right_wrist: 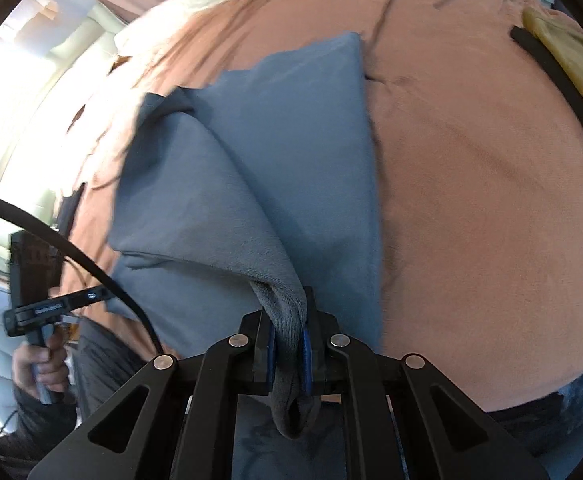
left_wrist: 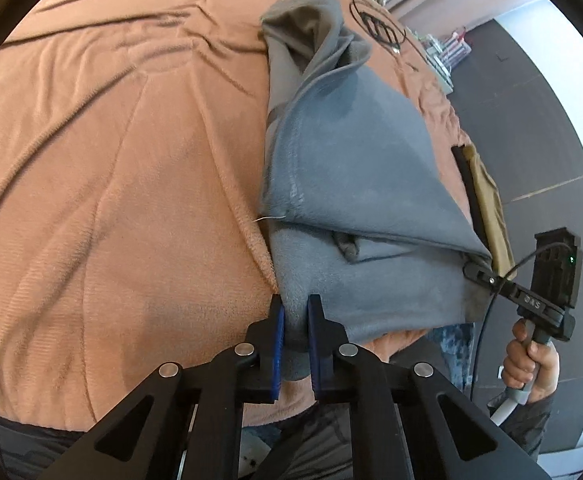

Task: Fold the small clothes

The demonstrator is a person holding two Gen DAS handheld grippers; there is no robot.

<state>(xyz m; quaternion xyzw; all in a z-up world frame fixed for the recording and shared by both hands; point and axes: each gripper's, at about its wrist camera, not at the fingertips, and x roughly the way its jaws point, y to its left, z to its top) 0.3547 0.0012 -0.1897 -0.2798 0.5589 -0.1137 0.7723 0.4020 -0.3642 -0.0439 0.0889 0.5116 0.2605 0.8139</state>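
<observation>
A small blue-grey fleece garment lies partly folded on a salmon-pink blanket. My left gripper is shut on the garment's near left corner, with cloth pinched between its blue pads. The right gripper, seen from the left wrist view with a hand around its handle, holds the garment's right corner. In the right wrist view the right gripper is shut on a bunched corner of the garment, and a fold of cloth rises from its jaws.
A coiled black cable lies on the blanket beyond the garment. A tan cushion with a black edge sits at the blanket's side. Dark floor and a white wall lie past the bed's edge.
</observation>
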